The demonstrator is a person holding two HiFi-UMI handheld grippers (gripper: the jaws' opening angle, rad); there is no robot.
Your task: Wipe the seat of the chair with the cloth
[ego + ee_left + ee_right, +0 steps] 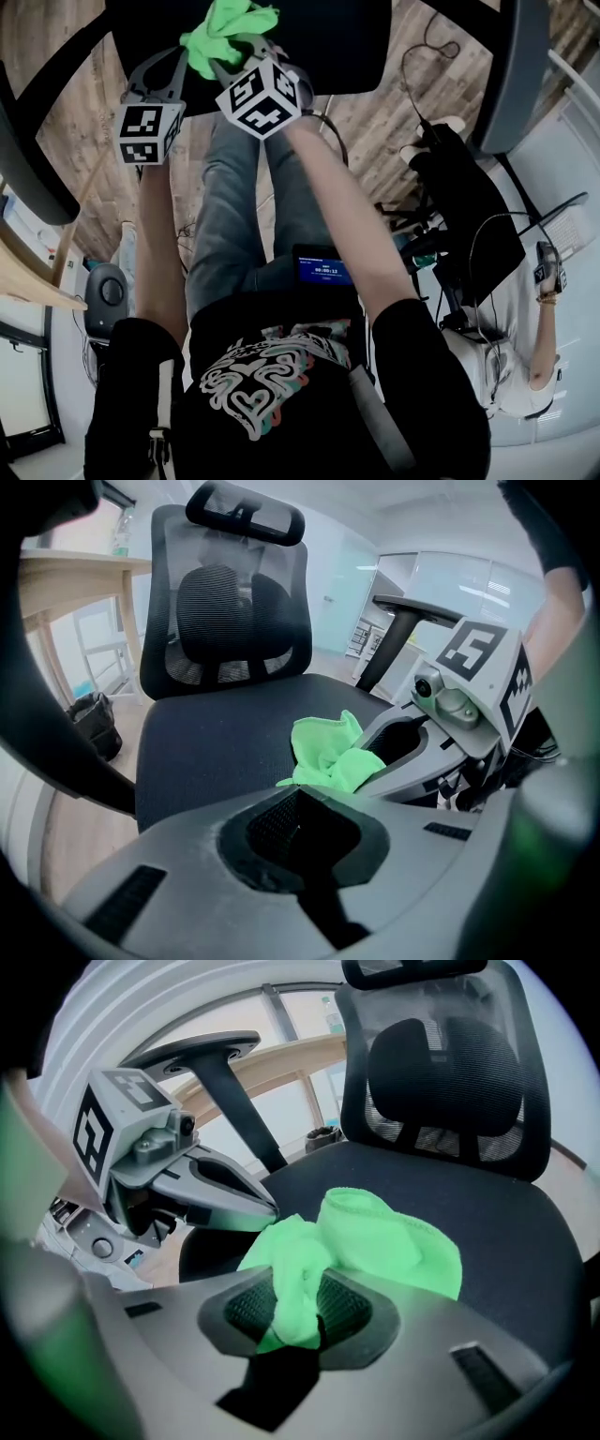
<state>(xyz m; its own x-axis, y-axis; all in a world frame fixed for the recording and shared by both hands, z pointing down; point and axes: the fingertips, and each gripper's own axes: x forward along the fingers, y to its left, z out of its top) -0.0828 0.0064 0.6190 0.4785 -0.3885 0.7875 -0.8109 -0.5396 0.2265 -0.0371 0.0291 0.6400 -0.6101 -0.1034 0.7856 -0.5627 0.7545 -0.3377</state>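
Wood floor, chair seat ahead
Right hand-held gripper pinches cloth over seat; left hand-held gripper, pressed together empty, beside

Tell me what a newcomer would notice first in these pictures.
The bright green cloth jumps out first, bunched and pinched in the right gripper over the black chair seat. The black-and-white marker cube on that gripper also stands out near the top of the head view. The left gripper, jaws together and empty, hangs beside the cloth over the same seat.
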